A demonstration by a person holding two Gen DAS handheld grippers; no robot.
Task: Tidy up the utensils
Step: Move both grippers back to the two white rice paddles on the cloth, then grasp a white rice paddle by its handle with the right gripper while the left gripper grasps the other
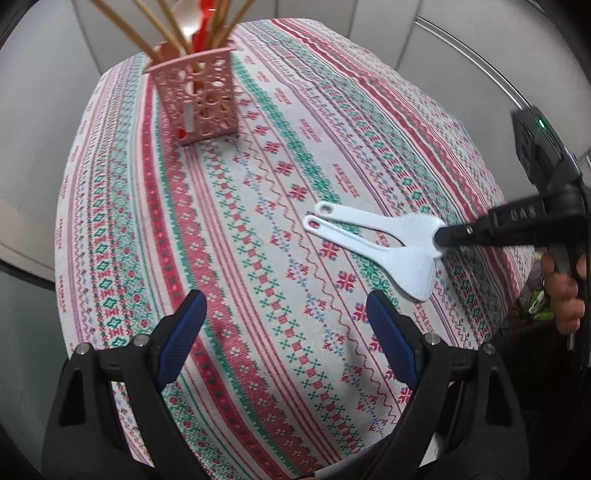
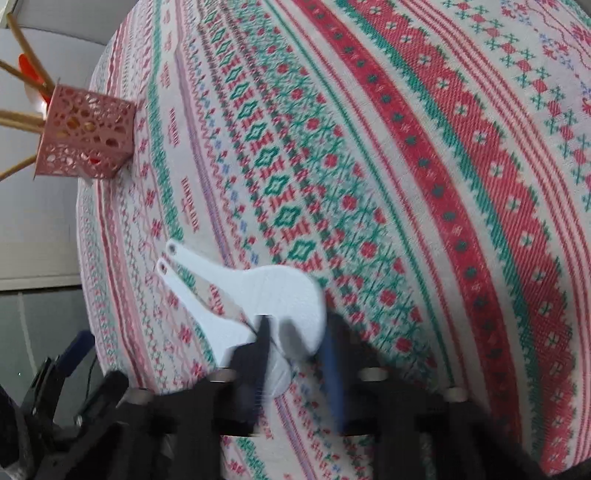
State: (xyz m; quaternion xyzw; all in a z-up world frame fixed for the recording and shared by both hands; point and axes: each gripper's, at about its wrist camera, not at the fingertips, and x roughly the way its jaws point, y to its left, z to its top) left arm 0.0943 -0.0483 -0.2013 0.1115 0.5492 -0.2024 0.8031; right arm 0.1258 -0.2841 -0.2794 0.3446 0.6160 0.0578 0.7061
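Blue-padded fingers of the right gripper fill the bottom of the right wrist view, drawn in narrow over the broad end of the upper white spatula. Motion blur hides whether the pads truly press it; the left wrist view shows the tip on that blade, so it reads as a pinch taking hold. A second white spatula lies just under the first, their blades overlapping and their handles fanned slightly apart. Gripping at the blade's edge is probably meant to separate one from the other.

Both spatulas rest on the patterned tablecloth, near its right edge and well apart from the pink perforated holder at the far side. That holder already stands upright with wooden sticks and something red in it, so it is the likely destination.

Only the left wrist view shows the left gripper, wide and empty above bare cloth, and the person's hand on the right tool's handle. Only the right wrist view shows the overlap up close.
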